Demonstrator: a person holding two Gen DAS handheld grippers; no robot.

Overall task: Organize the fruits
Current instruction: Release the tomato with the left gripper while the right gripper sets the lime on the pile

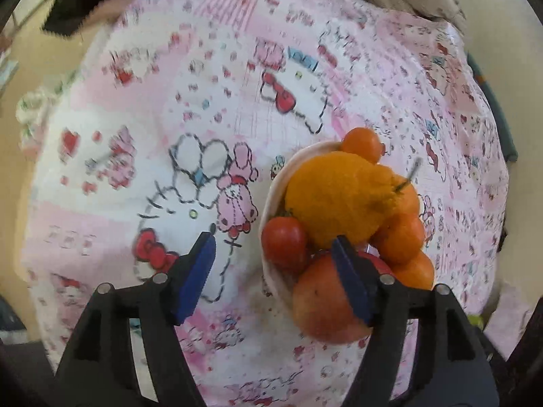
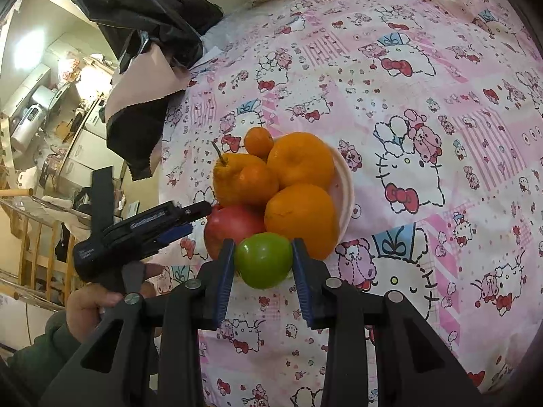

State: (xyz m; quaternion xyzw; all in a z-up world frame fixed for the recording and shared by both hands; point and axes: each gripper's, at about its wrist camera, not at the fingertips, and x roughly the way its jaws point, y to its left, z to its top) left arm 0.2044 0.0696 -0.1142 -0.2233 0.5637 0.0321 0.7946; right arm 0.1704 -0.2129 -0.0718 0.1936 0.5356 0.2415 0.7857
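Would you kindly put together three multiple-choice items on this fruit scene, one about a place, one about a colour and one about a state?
1. Where does the small red tomato lie?
A. in the bowl beside the fruit pile
B. on the cloth far from the bowl
C. between the left pads

2. What colour is the fruit between the right hand-held gripper pads?
A. orange
B. green
C. red

3. How does the left hand-held gripper stand?
A. shut on the tomato
B. shut on nothing
C. open, holding nothing

Answers:
1 A: the tomato sits inside the bowl rim, against the large orange fruit.
2 B: the green apple is clamped between the blue pads.
3 C: its pads stand apart with only the patterned cloth between them.
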